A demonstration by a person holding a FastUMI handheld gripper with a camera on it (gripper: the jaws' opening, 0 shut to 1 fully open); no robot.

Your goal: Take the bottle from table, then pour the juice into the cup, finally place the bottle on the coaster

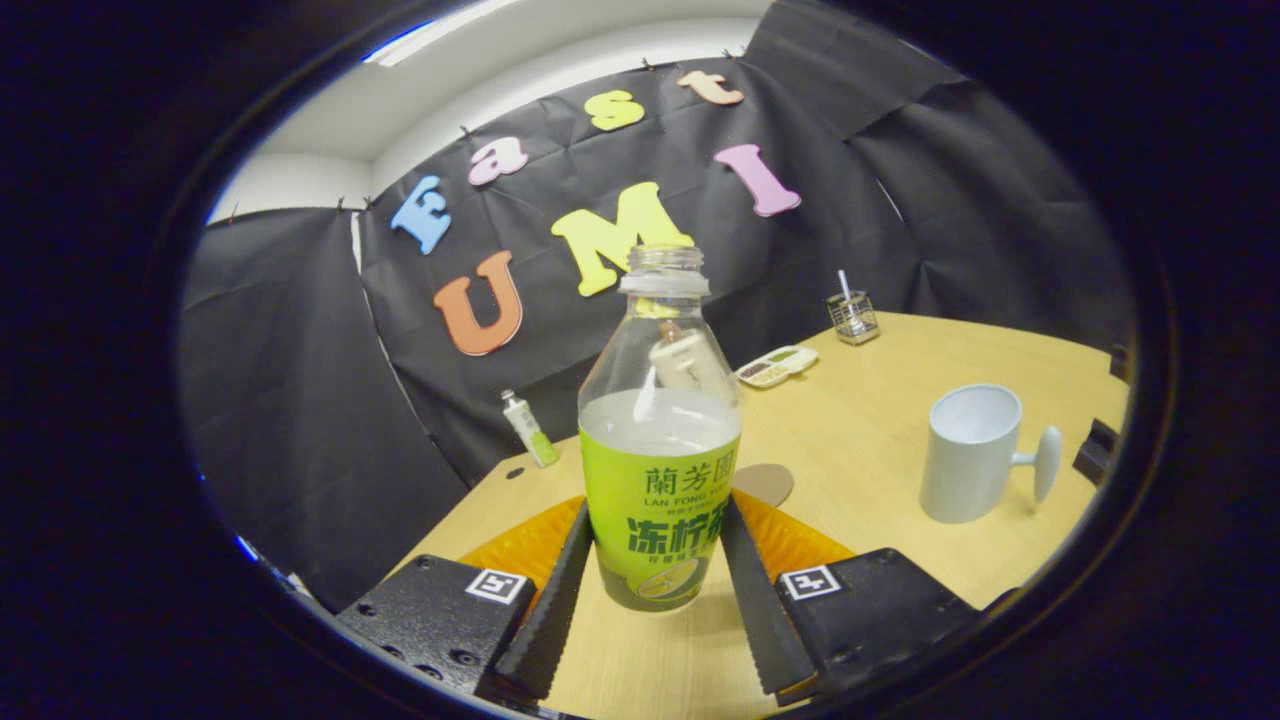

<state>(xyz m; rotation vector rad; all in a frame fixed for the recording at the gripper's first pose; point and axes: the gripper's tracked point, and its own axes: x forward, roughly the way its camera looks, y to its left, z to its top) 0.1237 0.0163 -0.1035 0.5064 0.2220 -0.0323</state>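
A clear bottle [660, 440] with a green label stands upright between my fingers, uncapped and about half full of pale juice. My gripper [655, 510] is shut on the bottle, with both fingers pressing on the label's sides near the base. I cannot tell whether its bottom rests on the wooden table [880, 400]. A round brown coaster [765, 483] lies flat just beyond the bottle, partly hidden by it. A white cup [970, 450] with its handle to the right stands upright, farther off to the right of the fingers.
Near the table's far left edge stands a small white and green tube [528, 428]. A flat tray [777, 365] and a wire holder [853, 318] sit at the back by the black cloth wall. A dark object [1098, 450] lies beyond the cup.
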